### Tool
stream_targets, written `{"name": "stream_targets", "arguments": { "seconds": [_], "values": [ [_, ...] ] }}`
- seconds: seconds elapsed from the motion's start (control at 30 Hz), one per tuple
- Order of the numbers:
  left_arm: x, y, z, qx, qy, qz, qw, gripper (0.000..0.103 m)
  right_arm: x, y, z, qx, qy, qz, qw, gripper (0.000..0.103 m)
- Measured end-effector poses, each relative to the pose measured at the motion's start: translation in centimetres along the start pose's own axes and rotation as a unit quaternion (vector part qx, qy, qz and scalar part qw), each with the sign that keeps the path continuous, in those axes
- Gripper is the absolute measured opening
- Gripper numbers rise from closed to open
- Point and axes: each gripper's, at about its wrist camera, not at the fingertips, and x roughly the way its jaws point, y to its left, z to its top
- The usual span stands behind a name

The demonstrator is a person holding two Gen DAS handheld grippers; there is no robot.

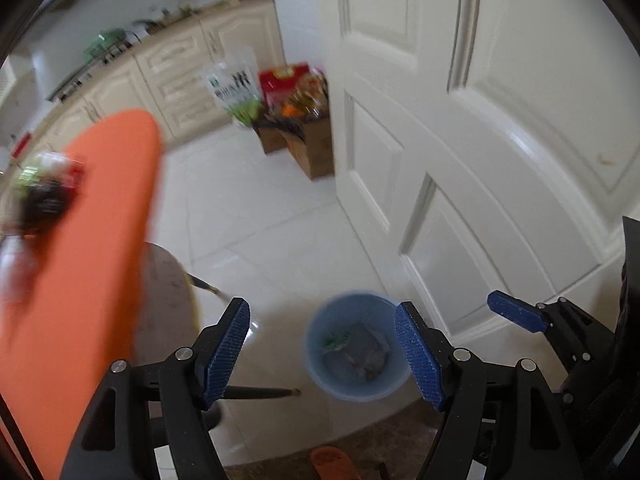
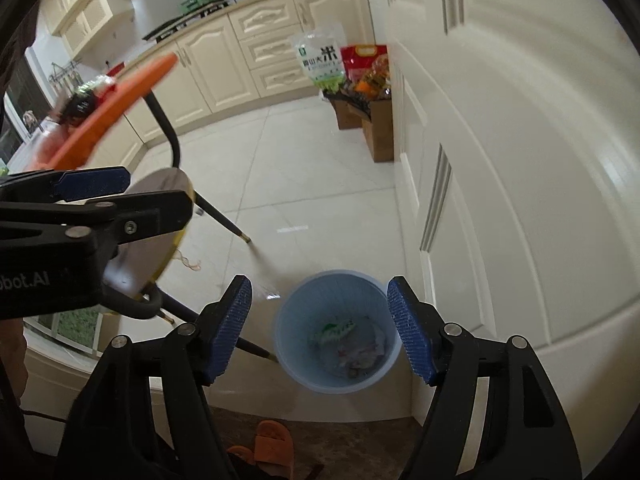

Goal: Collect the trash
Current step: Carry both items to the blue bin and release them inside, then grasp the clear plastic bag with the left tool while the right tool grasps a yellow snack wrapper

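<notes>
Trash, a green wrapper (image 2: pixel 334 330) and crumpled grey scraps too blurred to identify, is lying inside the round pale blue plastic bin (image 2: pixel 298 376) standing on the white tiled floor (image 2: pixel 304 184) beside the white panelled door (image 2: pixel 520 160). Left gripper (image 1: pixel 326 354) and right gripper (image 2: pixel 320 330) are both hovering above it, gaping and empty. An orange chair (image 1: pixel 92 260) is crowding the left.

Black grippers (image 1: pixel 322 348), seemingly ribbed blue pads (image 2: pixel 230 330)

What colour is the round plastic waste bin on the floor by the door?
Light blue: the round plastic waste bin shows most sharply in the right wrist view.
</notes>
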Motion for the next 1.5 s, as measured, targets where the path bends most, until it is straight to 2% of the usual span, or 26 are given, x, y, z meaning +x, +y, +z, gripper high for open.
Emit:
{"name": "stream_targets", "arguments": {
  "seconds": [0.17,0.33,0.57,0.7,0.9,1.07,1.23,1.27,1.3,1.33,1.37,1.5],
  "values": [
    [-6.6,3.1,-1.9,-0.026,-0.058,0.020,0.9978,0.072,-3.9,4.1,1.7,-0.026,-0.044,0.014,0.999,0.070],
    [-11.7,7.8,-4.2,-0.061,-0.103,0.041,0.9920,0.080,-7.3,9.9,4.1,-0.059,-0.084,0.035,0.994,0.081],
    [-15.2,15.4,-7.8,-0.139,-0.131,0.087,0.9777,0.087,-7.2,17.9,7.7,-0.099,-0.093,0.076,0.988,0.083],
    [-14.5,19.1,-8.7,-0.174,-0.123,0.118,0.9699,0.087,-5.6,20.4,9.2,-0.106,-0.090,0.091,0.986,0.083],
    [-11.5,22.1,-7.7,-0.191,-0.105,0.131,0.9671,0.087,-2.4,22.3,12.1,-0.117,-0.081,0.090,0.986,0.087],
    [-7.4,24.6,-4.9,-0.194,-0.080,0.126,0.9696,0.087,0.6,22.8,14.1,-0.114,-0.075,0.098,0.986,0.087],
    [-3.7,24.8,-1.7,-0.170,-0.067,0.134,0.9739,0.086,2.6,23.0,15.7,-0.113,-0.071,0.101,0.986,0.087],
    [-2.9,25.2,-1.2,-0.168,-0.061,0.138,0.9742,0.084,2.9,23.1,16.0,-0.113,-0.070,0.101,0.986,0.087],
    [-2.3,25.5,-0.7,-0.167,-0.059,0.142,0.9739,0.072,3.1,23.2,16.2,-0.114,-0.070,0.102,0.986,0.087],
    [-1.9,26.0,-0.7,-0.168,-0.056,0.139,0.9743,0.067,3.4,23.4,16.4,-0.115,-0.069,0.103,0.985,0.087],
    [-1.7,26.4,-0.5,-0.171,-0.055,0.131,0.9750,0.066,3.6,23.6,16.5,-0.118,-0.068,0.103,0.985,0.087],
    [-3.0,28.0,-2.0,-0.185,-0.067,0.122,0.9729,0.047,4.3,25.1,17.0,-0.132,-0.069,0.107,0.983,0.087]
  ]
}}
